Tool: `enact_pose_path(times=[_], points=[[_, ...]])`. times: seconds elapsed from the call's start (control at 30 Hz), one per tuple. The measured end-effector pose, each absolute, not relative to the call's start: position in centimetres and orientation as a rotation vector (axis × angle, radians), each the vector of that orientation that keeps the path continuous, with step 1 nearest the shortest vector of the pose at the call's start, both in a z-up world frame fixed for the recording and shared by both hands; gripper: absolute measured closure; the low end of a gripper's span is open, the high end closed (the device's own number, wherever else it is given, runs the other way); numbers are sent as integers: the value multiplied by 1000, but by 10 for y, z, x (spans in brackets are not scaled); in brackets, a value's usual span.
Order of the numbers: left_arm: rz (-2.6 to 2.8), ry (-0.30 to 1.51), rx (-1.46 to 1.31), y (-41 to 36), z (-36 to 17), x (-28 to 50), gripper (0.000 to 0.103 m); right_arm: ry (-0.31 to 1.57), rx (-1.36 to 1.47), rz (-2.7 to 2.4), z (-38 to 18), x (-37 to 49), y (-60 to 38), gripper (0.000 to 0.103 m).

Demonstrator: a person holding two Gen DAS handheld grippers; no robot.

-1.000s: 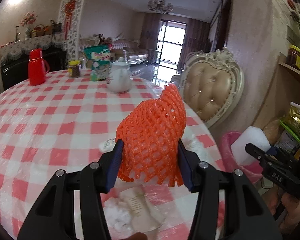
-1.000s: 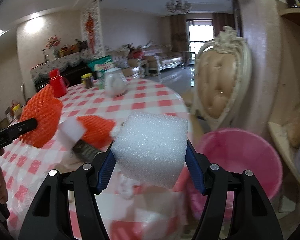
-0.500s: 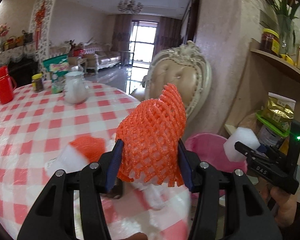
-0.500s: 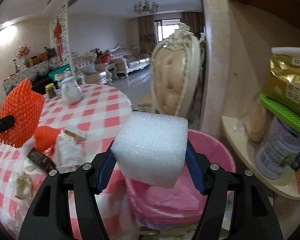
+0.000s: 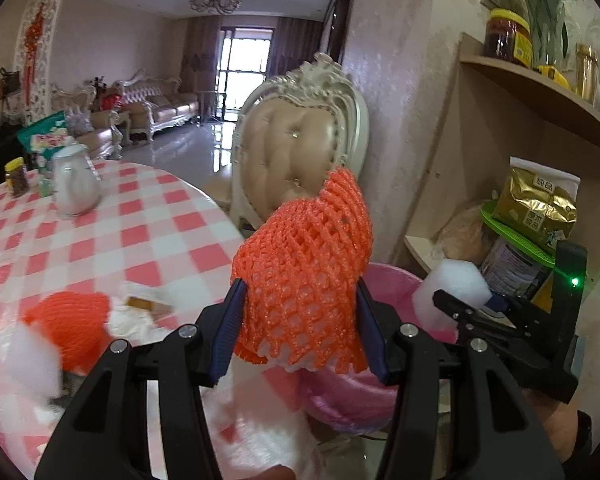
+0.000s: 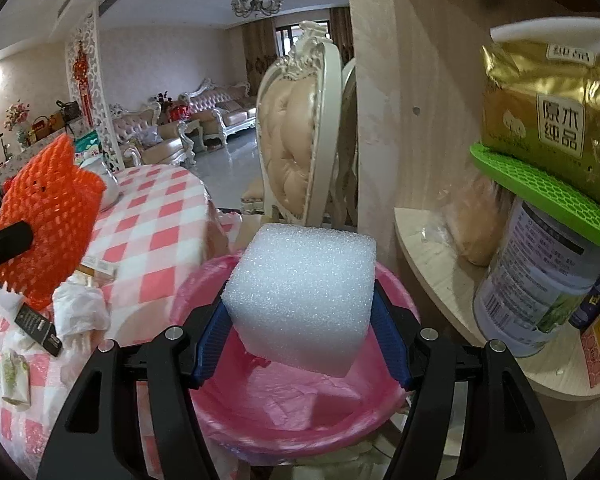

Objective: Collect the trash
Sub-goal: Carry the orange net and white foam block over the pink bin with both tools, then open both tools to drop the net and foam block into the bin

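Left wrist view: the left gripper [image 5: 300, 328] points forward and somewhat down, its two blue pads clamped on an orange foam fruit net [image 5: 304, 280] that stands up between them, its top flopping to the right. The net hangs at the edge of the checked table [image 5: 148, 232], over the near rim of the pink-lined bin [image 5: 388, 280] that sits below and to the right. On the right side of this view the right gripper [image 5: 460, 308] comes in from the side, held in a person's hand [image 5: 556, 424], with a white foam block [image 5: 456, 284] at its tips above the bin. Another orange net [image 5: 72, 328] and blurred white scraps lie on the table at lower left. A padded chair [image 5: 296, 152] stands behind the bin.

Right wrist view: the right gripper [image 6: 300, 320] tilts down toward the bin [image 6: 300, 400], its pads pressed against both sides of the white foam block [image 6: 300, 296], which hangs directly above the pink liner. At the left edge, a black finger of the left gripper [image 6: 4, 240] grips the orange foam fruit net [image 6: 48, 224] over the table's edge [image 6: 156, 240]. Wrappers and crumpled paper [image 6: 80, 312] lie on the cloth below it. A shelf [image 6: 440, 264] with a tin and a gold bag is on the right
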State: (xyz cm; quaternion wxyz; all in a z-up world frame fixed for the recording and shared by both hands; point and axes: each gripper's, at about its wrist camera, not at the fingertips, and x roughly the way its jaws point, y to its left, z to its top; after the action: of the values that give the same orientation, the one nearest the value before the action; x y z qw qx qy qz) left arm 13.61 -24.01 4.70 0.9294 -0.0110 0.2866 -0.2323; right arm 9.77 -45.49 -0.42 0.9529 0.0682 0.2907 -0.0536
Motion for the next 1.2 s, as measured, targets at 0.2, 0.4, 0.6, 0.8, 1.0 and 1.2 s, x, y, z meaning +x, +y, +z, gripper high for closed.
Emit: enact_pose_path(times=[0.2, 0.4, 0.6, 0.8, 1.0, 1.2], points=[[-516, 625, -11, -273, 33, 154, 51, 609, 152, -112, -13, 102, -466, 40], [-540, 649, -9, -292, 26, 163, 49, 626, 160, -108, -19, 106, -472, 40], [-565, 668, -10, -307, 20, 170, 49, 632, 166, -106, -21, 106, -476, 40], [-583, 693, -32, -311, 16, 177, 34, 635, 162, -113, -22, 109, -475, 39], [-581, 703, -35, -309, 14, 178, 33, 630, 155, -128, -21, 108, -475, 27], [-570, 697, -41, -302, 16, 175, 32, 628, 159, -132, -20, 108, -476, 26]])
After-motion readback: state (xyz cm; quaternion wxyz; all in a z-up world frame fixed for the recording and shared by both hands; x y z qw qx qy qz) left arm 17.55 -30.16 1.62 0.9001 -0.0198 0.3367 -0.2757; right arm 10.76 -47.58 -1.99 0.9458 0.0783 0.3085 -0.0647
